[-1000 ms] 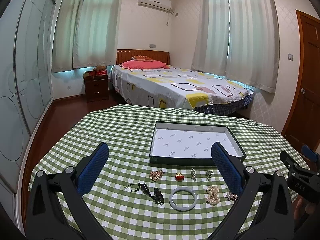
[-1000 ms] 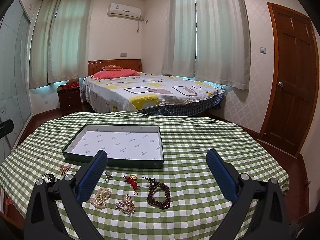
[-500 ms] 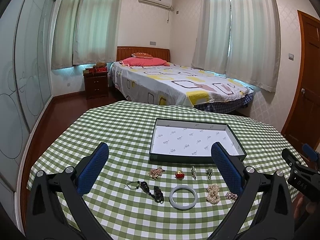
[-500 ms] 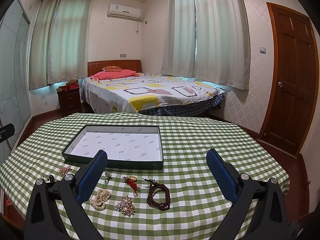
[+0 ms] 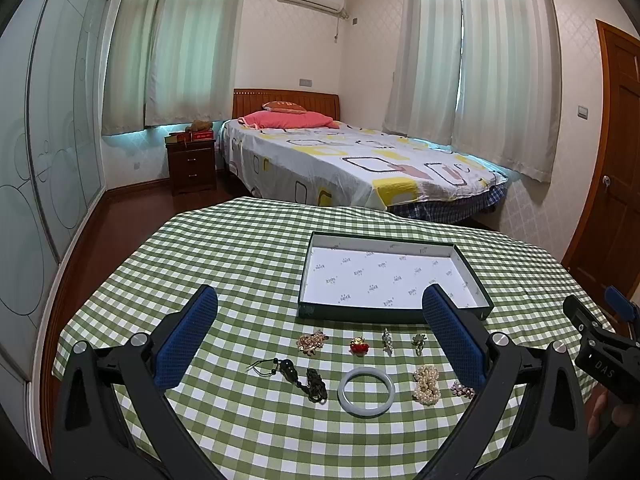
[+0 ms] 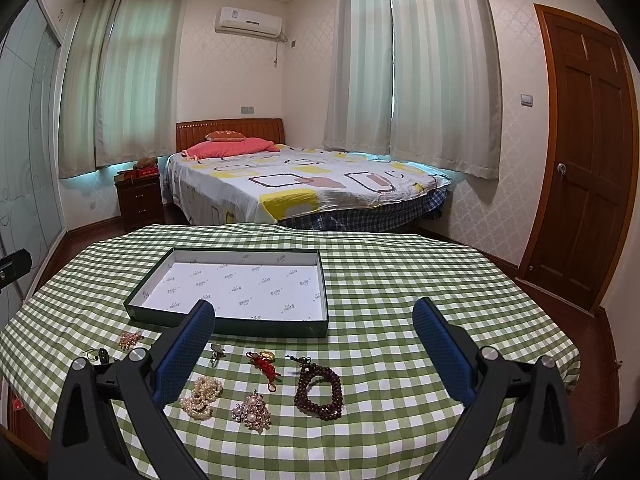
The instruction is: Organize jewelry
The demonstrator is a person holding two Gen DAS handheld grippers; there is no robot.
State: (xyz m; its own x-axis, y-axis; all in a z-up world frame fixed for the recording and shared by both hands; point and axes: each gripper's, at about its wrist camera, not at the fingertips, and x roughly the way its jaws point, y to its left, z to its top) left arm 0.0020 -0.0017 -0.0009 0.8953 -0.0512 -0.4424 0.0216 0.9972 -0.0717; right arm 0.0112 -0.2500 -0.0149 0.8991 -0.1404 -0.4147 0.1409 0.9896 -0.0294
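Note:
A shallow dark green box (image 5: 362, 311) with a white printed lining stands empty on the green checked tablecloth; it also shows in the right wrist view (image 6: 260, 326). Jewelry lies in front of it: a pale jade bangle (image 5: 366, 391), a dark cord pendant (image 5: 304, 376), a gold piece (image 5: 312, 341), a red charm (image 5: 359, 346), a pearl string (image 5: 426, 383). The right wrist view adds a brown bead bracelet (image 6: 319, 391), a pearl brooch (image 6: 252, 411) and a red knot charm (image 6: 265, 363). My left gripper (image 5: 318, 336) and right gripper (image 6: 314, 346) are both open and empty above the table.
The round table's cloth (image 5: 240, 264) drops off at its edges. A bed (image 5: 352, 164) stands beyond it, a nightstand (image 5: 191, 164) at back left, a wooden door (image 6: 584, 184) at right. The right gripper's body (image 5: 600, 356) shows at the right edge.
Both grippers have drawn slightly back and up; the box and jewelry sit a little lower and smaller in view. Nothing on the table has moved.

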